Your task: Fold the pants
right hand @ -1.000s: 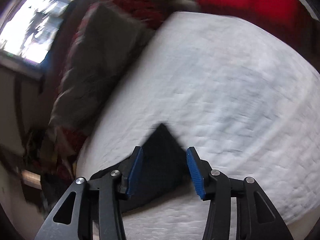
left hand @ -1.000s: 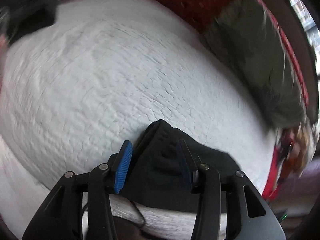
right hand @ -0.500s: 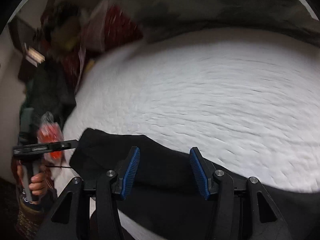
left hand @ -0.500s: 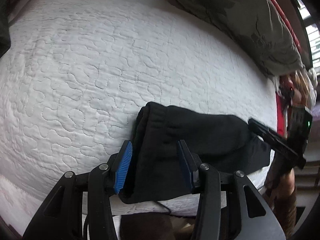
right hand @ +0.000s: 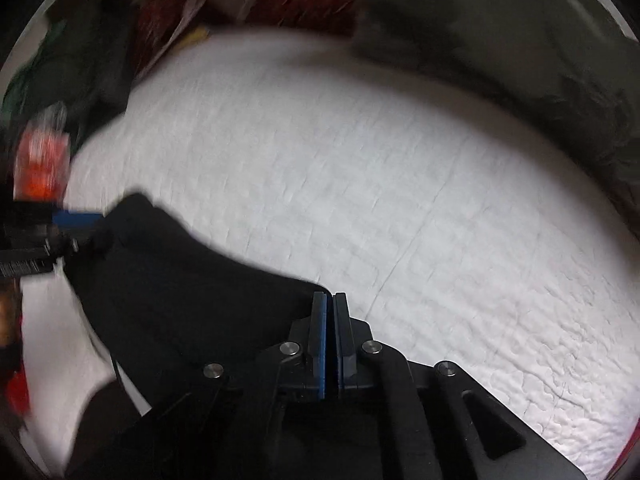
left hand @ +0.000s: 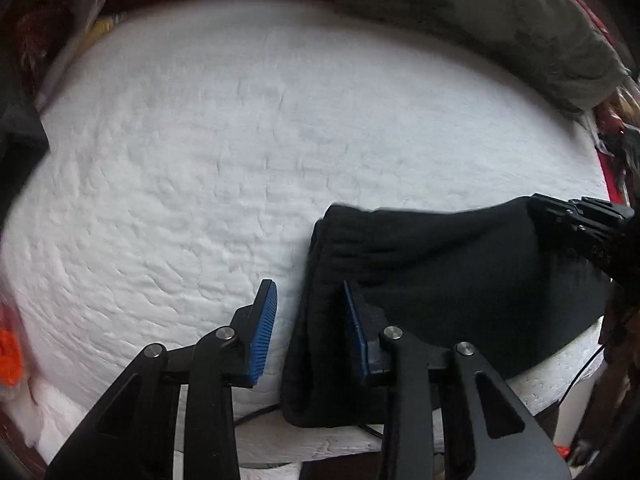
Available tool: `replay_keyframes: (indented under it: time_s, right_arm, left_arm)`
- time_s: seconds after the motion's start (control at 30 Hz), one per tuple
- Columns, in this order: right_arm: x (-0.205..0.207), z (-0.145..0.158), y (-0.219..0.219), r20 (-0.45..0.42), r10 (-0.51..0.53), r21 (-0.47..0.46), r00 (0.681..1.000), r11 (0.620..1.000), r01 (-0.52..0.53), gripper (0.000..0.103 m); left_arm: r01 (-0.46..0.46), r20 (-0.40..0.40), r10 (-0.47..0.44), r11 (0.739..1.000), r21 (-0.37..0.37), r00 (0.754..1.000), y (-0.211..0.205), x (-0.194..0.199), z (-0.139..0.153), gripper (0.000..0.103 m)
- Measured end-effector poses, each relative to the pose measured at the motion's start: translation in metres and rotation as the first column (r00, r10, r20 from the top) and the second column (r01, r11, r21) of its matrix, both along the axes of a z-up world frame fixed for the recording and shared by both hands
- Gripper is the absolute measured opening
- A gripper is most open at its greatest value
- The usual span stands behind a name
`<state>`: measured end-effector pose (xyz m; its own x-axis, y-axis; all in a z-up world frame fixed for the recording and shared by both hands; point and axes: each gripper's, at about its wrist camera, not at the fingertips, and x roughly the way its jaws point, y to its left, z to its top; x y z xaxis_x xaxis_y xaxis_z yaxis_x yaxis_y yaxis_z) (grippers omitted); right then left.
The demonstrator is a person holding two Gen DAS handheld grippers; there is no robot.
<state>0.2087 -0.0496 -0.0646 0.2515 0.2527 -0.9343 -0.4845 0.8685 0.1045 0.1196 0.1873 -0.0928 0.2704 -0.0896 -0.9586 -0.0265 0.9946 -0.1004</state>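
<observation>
Right wrist: tongs [right hand: 330, 300] steeply downward

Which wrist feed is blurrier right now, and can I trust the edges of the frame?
Right wrist view: heavy motion smear on the white quilt and the left-edge clutter; only the right gripper is crisp. Left wrist view: sharper, black pants readable, mild smear on the quilt. Both: fisheye bulge, dark vignetted corners.

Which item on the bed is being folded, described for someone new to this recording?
Find the white quilted bedspread covering the bed. At its near edge lies the pair of black pants: the only dark garment lying on the white, unlike the grey pillow along the far side.
</observation>
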Motion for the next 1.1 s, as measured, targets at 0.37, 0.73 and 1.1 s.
replay_keyframes:
  time_s: [0.37,0.73,1.1]
  right_arm:
    - [-0.007,0.011,-0.045,-0.076,-0.215,0.175,0.974,0.958,0.226,0.030]
    - [-0.089,0.049,-0.265,-0.141,-0.602,0.298,0.786,0.731,0.614,0.043]
    - [-0.175,0.003,-0.420,-0.309,-0.752,0.395,0.582,0.456,0.798,0.049]
  left_arm:
    - [-0.234,0.084,0.248,0.960,-0.154,0.965,0.049,-0.044,0.037,0.036]
    - [-0.031,-0.042,0.018,0.940,-0.339,0.999,-0.131,-0.082,0.040,0.052]
    - [-0.116,-0.298,-0.049,0.854,-0.508,0.953,-0.302,-0.077,-0.001,0.052]
